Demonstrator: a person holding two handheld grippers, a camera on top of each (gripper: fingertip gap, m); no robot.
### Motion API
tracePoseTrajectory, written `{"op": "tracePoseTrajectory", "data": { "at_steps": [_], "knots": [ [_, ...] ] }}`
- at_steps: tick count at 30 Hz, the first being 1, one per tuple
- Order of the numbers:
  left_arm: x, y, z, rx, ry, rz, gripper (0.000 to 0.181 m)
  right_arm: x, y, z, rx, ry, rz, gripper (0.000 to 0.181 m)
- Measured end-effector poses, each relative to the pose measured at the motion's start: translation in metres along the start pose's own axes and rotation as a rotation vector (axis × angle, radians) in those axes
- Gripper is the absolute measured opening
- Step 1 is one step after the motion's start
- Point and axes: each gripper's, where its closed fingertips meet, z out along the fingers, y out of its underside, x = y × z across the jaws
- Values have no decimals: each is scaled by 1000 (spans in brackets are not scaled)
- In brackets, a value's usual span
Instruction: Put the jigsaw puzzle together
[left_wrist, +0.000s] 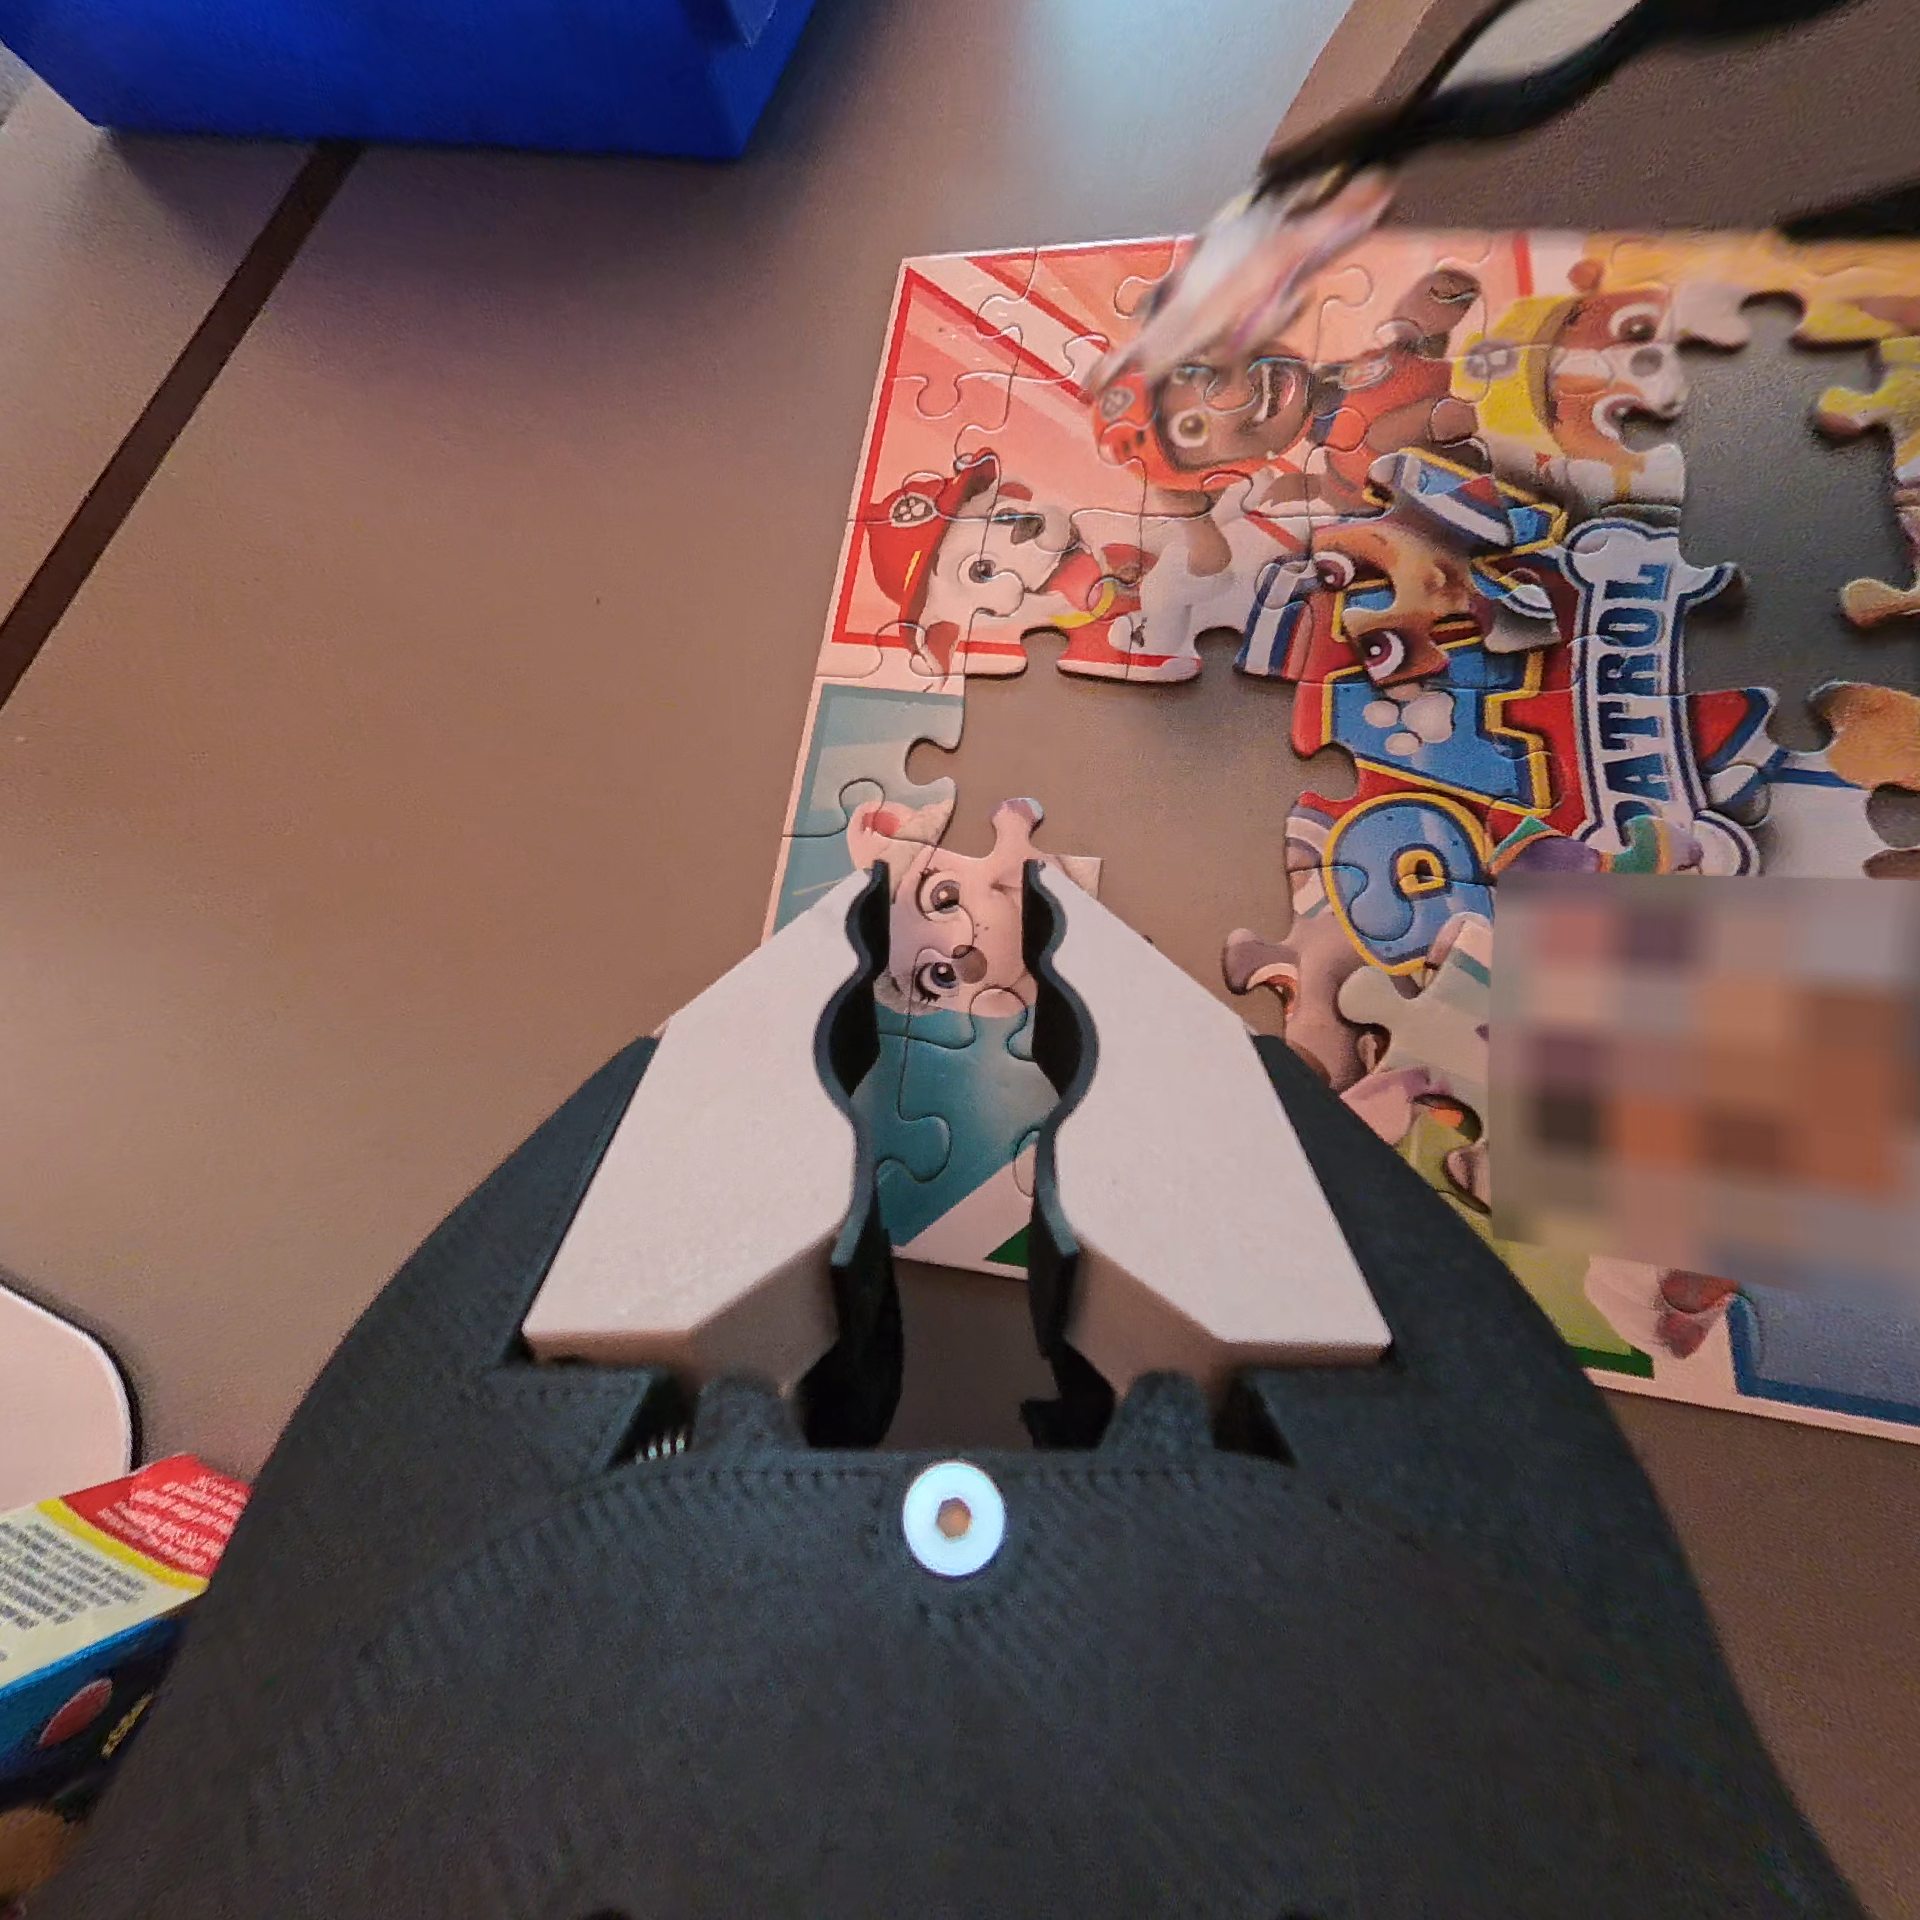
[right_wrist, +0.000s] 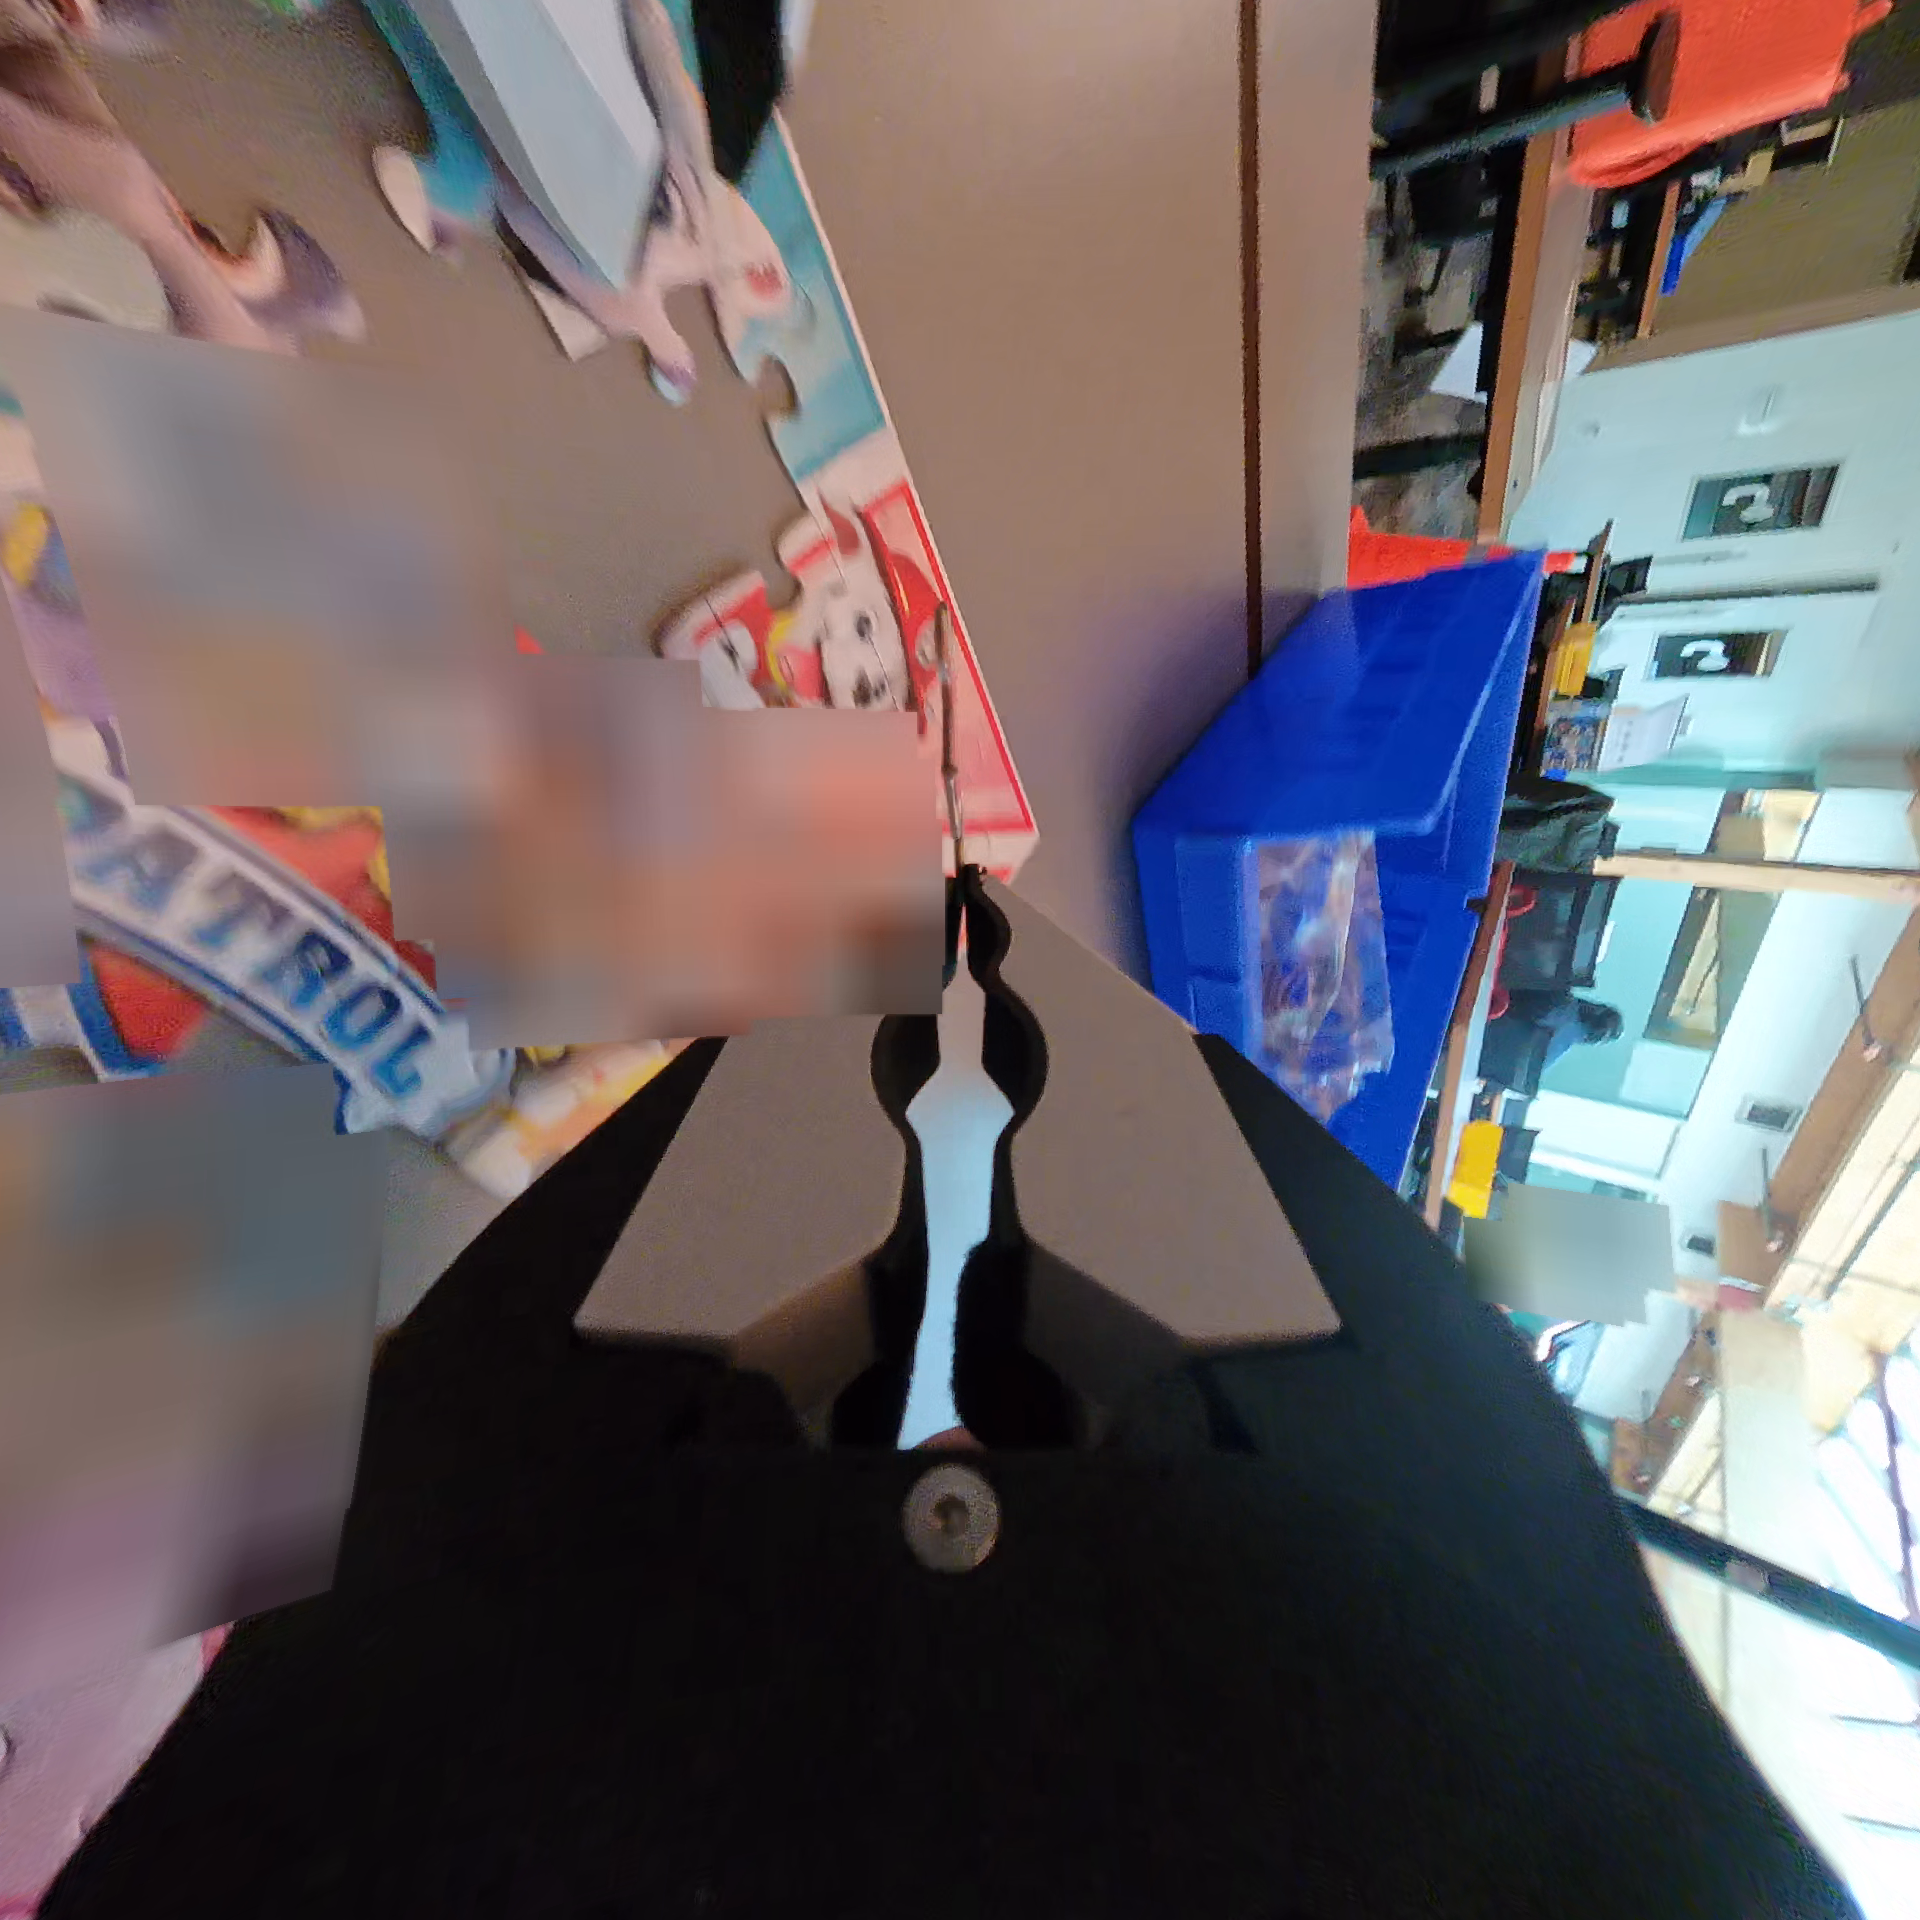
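Left gripper (left_wrist: 956, 883) over puzzle (left_wrist: 1195, 499) (blue bin (left_wrist: 416, 73) beyond)

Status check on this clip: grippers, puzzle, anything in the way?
Left gripper open over the puzzle. Right gripper shut on a puzzle piece, seen edge-on. Big gap unfilled. Nothing in the way.

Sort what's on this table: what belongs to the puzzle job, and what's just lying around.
Part of the job:
- part-built puzzle
- puzzle piece, held on edge in the right gripper
- left gripper, open over the puzzle's near corner

Lying about:
- blue bin
- printed box at the table's near edge
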Motion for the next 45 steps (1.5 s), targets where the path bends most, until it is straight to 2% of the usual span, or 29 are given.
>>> {"op": "tracePoseTrajectory", "data": {
  "at_steps": [6,10,20,38,42,45],
  "knots": [
    [-6,3,-1,-6,-5,3,24,6,75,-30,-77,31,117,0],
    [-15,5,-2,-11,-32,-2,25,-3,94,-49,-101,48,76,0],
    [-13,4,0,-5,-32,-2,20,-67,96,-57,-222,-49,-85,0],
    [-12,1,4,2,-20,-7,18,-81,74,-59,-289,-157,-185,2],
    [-11,0,4,2,-18,-8,17,-75,76,-63,-286,-177,-155,21],
    [-11,0,5,1,-20,-8,18,-79,77,-65,-265,-222,-126,18]
  ]
}}
